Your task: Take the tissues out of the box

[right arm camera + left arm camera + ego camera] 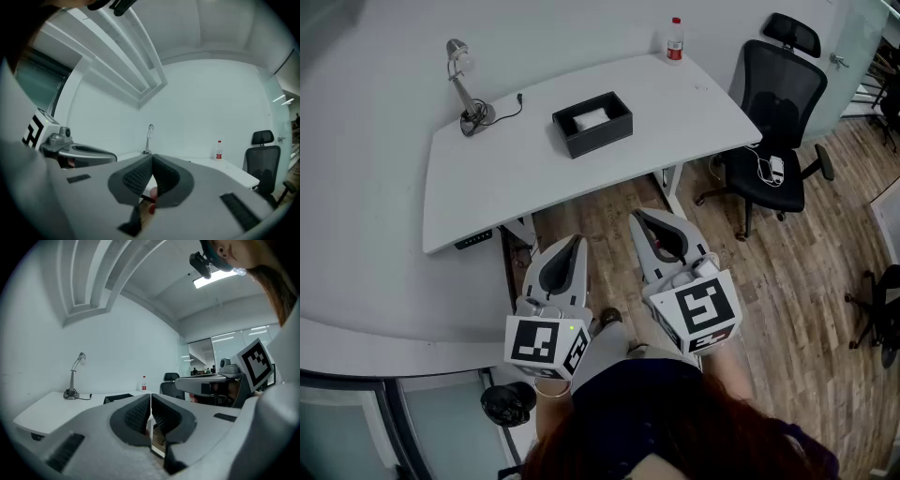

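A black open-topped box stands on the white desk, with a white tissue showing inside it. Both grippers are held level over the floor in front of the desk, well short of the box. My left gripper has its jaws closed together with nothing between them, and so does my right gripper. In the left gripper view the shut left gripper partly covers the box. In the right gripper view the shut right gripper hides the box.
A desk lamp with its cable stands at the desk's back left. A bottle with a red cap is at the back right corner. A black office chair stands right of the desk on the wooden floor.
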Demonstrator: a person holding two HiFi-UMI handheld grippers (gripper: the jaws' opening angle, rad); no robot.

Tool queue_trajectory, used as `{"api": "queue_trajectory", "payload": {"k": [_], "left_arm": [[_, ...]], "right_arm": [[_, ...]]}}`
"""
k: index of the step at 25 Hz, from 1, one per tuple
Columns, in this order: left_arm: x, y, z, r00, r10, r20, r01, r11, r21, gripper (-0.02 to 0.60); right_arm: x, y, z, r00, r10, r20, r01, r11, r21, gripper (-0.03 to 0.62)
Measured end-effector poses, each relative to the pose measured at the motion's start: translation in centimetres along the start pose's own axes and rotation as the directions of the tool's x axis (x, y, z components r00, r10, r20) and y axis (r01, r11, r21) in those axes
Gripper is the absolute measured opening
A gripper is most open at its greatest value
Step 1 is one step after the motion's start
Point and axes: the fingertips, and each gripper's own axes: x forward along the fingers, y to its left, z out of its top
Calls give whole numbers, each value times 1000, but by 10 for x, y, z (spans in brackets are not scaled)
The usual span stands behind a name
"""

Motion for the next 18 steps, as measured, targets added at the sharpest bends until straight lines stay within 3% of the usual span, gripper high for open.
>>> {"api": "queue_trajectory", "payload": {"k": [8,18], "left_arm": [[4,7,6,1000,-3,17,3,1000,9,26],[24,42,4,1000,-4,14,4,1000,-1,26]], "right_arm": [[4,-1,10,999,-3,44,3,1000,-2,18],[44,-5,6,1000,-15,22,15,1000,-11,18]]}}
